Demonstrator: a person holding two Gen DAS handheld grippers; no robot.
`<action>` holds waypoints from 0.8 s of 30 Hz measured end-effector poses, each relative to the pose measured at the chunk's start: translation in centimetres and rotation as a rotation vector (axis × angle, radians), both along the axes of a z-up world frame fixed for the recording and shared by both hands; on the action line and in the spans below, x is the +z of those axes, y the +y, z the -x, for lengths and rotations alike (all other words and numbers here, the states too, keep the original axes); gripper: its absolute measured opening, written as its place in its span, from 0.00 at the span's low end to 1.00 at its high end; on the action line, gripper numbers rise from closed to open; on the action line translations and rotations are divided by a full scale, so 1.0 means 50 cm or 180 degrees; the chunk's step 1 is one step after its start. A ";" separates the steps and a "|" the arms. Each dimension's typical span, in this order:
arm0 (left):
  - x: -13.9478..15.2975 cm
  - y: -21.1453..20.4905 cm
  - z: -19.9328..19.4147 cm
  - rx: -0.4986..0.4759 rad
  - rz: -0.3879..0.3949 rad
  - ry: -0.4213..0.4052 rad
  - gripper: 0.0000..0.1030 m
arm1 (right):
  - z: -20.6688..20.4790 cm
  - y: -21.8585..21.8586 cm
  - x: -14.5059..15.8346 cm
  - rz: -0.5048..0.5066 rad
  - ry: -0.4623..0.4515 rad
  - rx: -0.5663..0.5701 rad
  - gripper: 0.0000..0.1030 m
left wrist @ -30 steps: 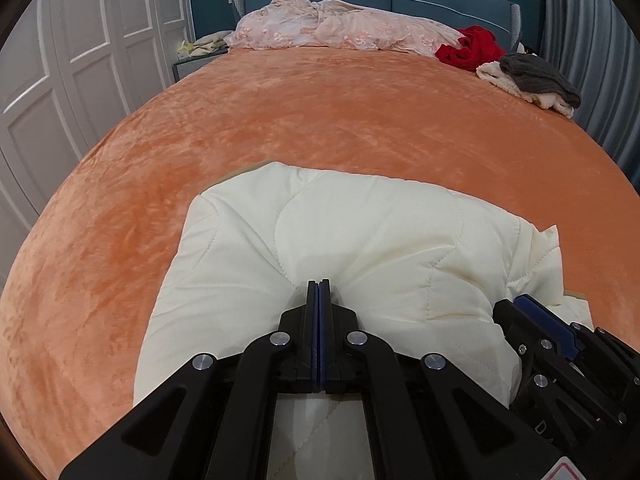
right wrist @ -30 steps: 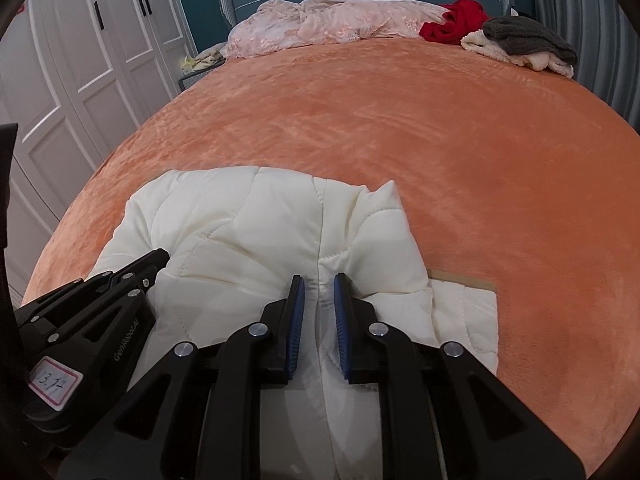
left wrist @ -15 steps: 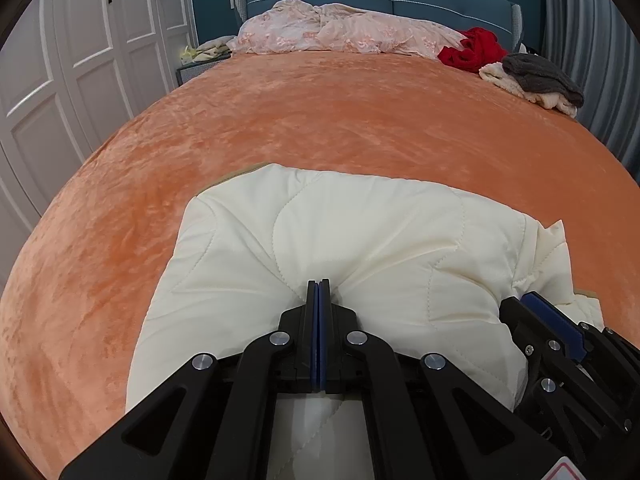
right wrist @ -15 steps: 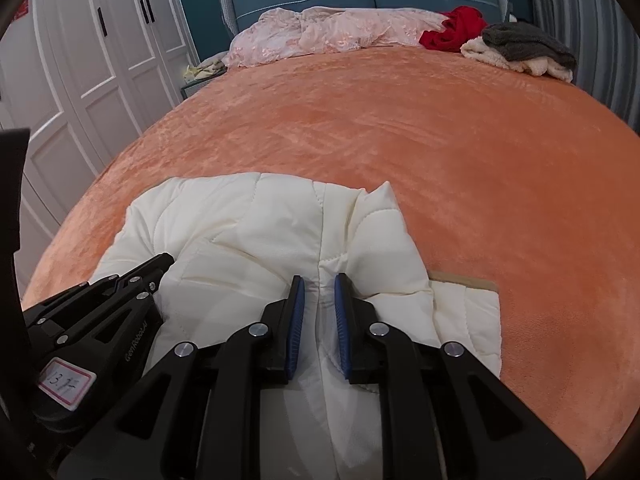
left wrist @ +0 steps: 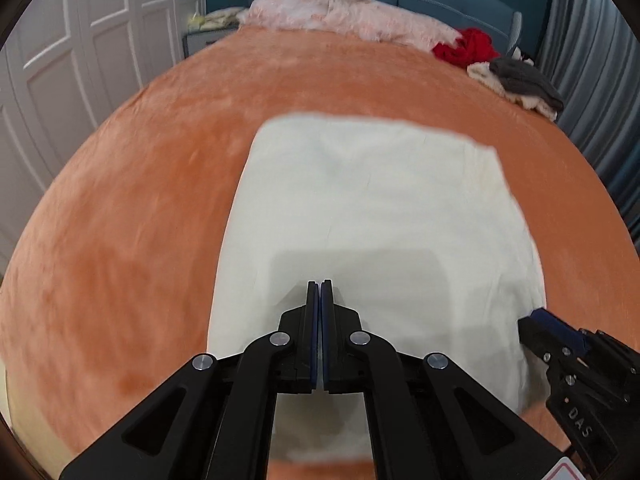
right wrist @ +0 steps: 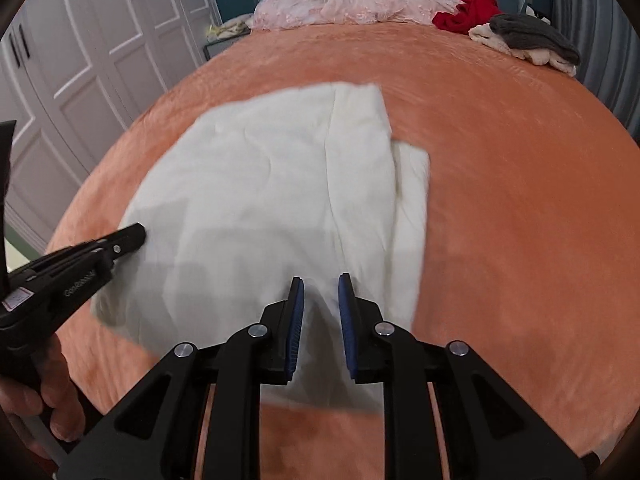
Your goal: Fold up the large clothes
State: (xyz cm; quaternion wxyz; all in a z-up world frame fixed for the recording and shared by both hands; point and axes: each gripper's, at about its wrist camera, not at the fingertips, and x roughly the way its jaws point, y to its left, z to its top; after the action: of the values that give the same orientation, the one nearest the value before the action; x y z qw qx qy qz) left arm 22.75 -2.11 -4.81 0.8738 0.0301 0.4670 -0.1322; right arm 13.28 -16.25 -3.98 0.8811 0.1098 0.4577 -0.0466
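The cream quilted garment (left wrist: 376, 216), pinched and bunched a second ago, is now left folded flat on the bed (left wrist: 132, 216), the left tool (left wrist: 319, 292) clenched empty, the right tool (right wrist: 320, 292) opening clear, so this fold seems finished.

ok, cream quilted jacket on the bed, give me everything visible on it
The cream quilted jacket lies folded into a rough rectangle, flat on the orange bedspread. Puffy fabric with stitched seams; a lower layer sticks out along its right edge. Motion blur hides finer detail. Neither gripper appears to grip it: left gripper shut, right gripper opening above it.
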 end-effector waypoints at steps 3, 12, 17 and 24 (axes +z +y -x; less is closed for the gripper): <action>0.014 0.009 0.038 0.0006 -0.0079 0.0015 0.00 | 0.036 0.000 0.019 -0.0079 0.0106 -0.0035 0.17; 0.077 0.043 0.140 0.0174 0.0081 0.0201 0.49 | 0.163 0.020 0.110 0.0046 -0.0094 -0.0208 0.65; 0.110 0.043 0.207 0.0223 0.0037 0.0022 0.70 | 0.216 0.042 0.135 0.0261 -0.0206 -0.0207 0.87; 0.124 0.024 0.267 0.0064 -0.0129 -0.0021 0.76 | 0.268 0.056 0.138 0.0256 -0.0218 -0.0221 0.89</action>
State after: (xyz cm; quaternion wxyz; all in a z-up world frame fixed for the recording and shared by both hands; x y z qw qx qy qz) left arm 9.39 -0.91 1.38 0.8759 0.0436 0.4669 -0.1138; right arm -0.09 -13.46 2.95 0.8977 0.0916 0.4210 -0.0917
